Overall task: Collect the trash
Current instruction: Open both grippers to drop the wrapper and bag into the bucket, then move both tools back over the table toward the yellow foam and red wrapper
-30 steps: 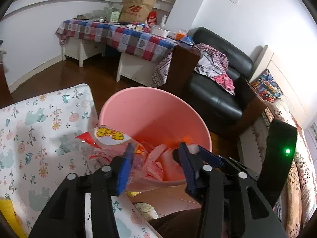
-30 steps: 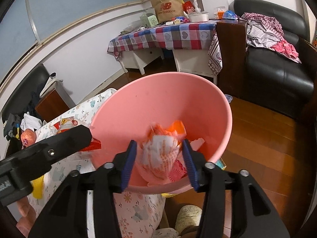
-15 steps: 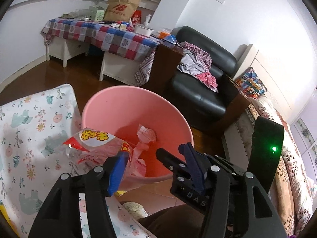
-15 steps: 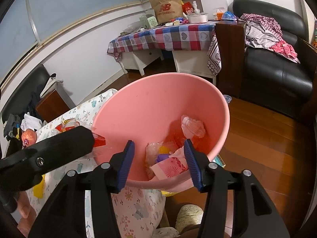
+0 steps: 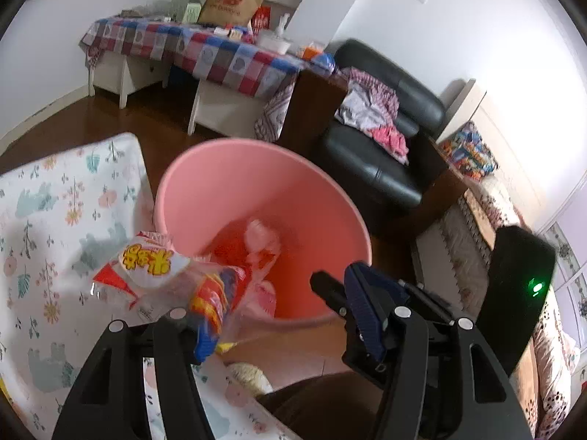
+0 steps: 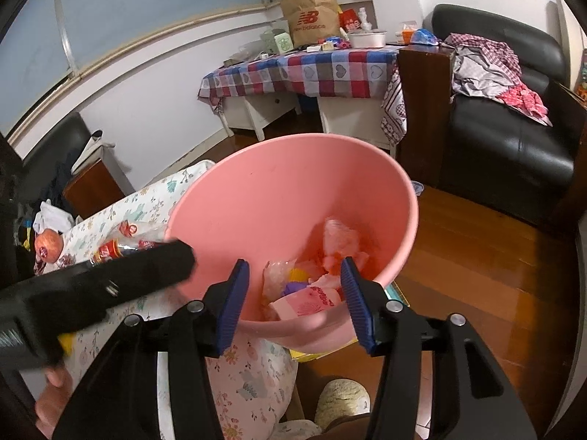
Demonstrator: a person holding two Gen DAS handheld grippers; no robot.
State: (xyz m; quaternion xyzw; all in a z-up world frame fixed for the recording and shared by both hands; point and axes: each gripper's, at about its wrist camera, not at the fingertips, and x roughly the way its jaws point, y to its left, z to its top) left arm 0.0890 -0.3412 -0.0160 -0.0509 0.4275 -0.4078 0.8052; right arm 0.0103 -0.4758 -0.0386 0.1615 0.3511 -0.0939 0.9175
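Clearly the snack bag [image 5: 161, 275] is a light, crackly thing: thin clear film printed red with yellow characters, limp and crumpled, nothing in it that I can see to give it weight. I judge it slippery and prone to cling, so it may hang on a pad rather than fall; the place to take it is a bunched fold near its middle, not a loose corner that slides free. It sits at the near left lip of the pink bin [image 5: 205, 198], draped over my left gripper's left finger [image 5: 205, 341] and mostly outside the bin, above the flowered cloth [image 5: 55, 198] beside it. My left gripper [image 5: 290, 315] is opening, its jaws spread wide, and the bag is no longer pinched, only leaning on one side. My right gripper [image 6: 293, 300] hangs over the bin's near rim with its jaws parted about halfway and nothing between them. Down inside the bin lie other wrappers [image 6: 312, 289], pink, white and purple, soft and crushed.
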